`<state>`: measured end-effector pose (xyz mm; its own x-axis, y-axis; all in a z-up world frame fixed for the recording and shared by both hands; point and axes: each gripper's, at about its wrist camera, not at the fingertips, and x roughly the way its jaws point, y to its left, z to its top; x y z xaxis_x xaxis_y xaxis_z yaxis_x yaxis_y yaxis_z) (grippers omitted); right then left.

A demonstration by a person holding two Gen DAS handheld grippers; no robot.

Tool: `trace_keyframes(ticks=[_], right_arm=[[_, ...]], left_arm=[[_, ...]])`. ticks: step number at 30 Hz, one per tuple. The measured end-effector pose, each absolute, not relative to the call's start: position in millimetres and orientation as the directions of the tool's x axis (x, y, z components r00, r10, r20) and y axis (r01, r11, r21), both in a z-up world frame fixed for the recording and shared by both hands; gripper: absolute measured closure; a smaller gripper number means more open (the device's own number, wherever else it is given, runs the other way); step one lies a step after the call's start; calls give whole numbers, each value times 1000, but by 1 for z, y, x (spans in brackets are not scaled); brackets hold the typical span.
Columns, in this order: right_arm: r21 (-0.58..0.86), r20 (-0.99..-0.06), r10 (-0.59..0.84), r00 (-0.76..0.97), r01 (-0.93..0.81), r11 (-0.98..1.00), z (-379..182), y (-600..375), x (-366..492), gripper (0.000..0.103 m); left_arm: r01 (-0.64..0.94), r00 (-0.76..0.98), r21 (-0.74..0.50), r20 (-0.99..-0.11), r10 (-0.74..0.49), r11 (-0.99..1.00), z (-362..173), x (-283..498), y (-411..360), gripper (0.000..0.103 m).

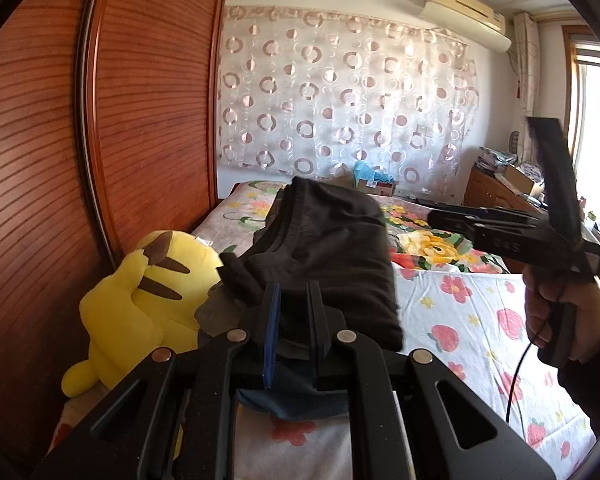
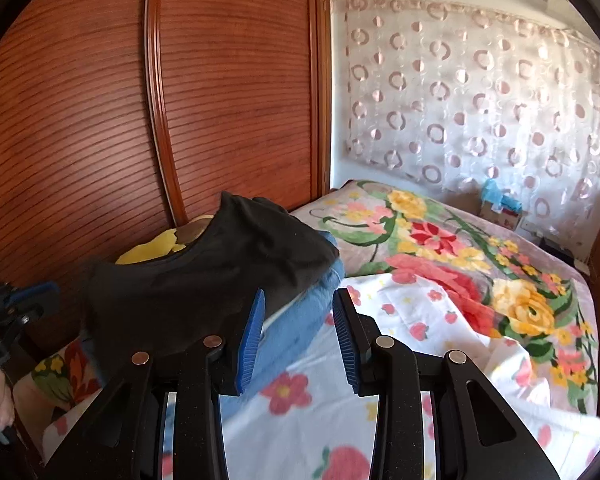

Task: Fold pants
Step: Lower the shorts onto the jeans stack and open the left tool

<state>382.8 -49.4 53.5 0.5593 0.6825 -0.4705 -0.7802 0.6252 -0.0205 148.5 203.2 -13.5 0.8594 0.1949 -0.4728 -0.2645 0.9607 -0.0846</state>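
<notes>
The black pants [image 1: 332, 240] lie bunched in a folded heap on the bed, resting on a blue folded cloth [image 2: 300, 320]. My left gripper [image 1: 293, 286] is shut on the near edge of the pants, with dark fabric pinched between its fingers. In the right wrist view the pants [image 2: 204, 280] are at the left, with the left gripper [image 2: 28, 296] at their left edge. My right gripper [image 2: 300, 294] stands open just right of the pants, over the blue cloth's edge and the white floral sheet [image 2: 420, 320], with nothing between its pads. A hand [image 1: 556, 312] holds it.
A yellow plush toy [image 1: 140, 300] sits against the wooden wardrobe doors [image 1: 60, 160] left of the pants. The floral bedspread [image 2: 440, 248] stretches to the curtain wall. A wooden dresser [image 1: 496, 196] with clutter stands at the far right; boxes [image 1: 376, 186] lie at the bed's far end.
</notes>
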Motion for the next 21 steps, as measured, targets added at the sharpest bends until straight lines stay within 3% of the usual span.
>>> trace_keyframes(ticks=[3,5,9,12,15,21], right_arm=[[-5,-451,686,570,-771,637,55,-77,354,66],[4,-442,684,581,-761,649,54,-95,338,66],[26,-428,680,595,-744,668,54,-125,308,66],[32,-411,675,613,-730,683,58,-141,292,66],[27,-401,663,632,-715,698,61,-152,276,66],[15,-385,639,665,-688,725,65,-164,258,66]], left_arm=[[-243,865,-60,-464,188,968,-8,144,189,90],[-217,871,-56,-462,168,974,-5,143,178,82],[-173,883,-54,-451,130,983,-2,141,158,57],[-128,888,-59,-451,88,990,0,142,143,51],[-95,898,-57,-435,61,994,4,140,129,26],[-61,908,-61,-419,30,996,13,137,113,16]])
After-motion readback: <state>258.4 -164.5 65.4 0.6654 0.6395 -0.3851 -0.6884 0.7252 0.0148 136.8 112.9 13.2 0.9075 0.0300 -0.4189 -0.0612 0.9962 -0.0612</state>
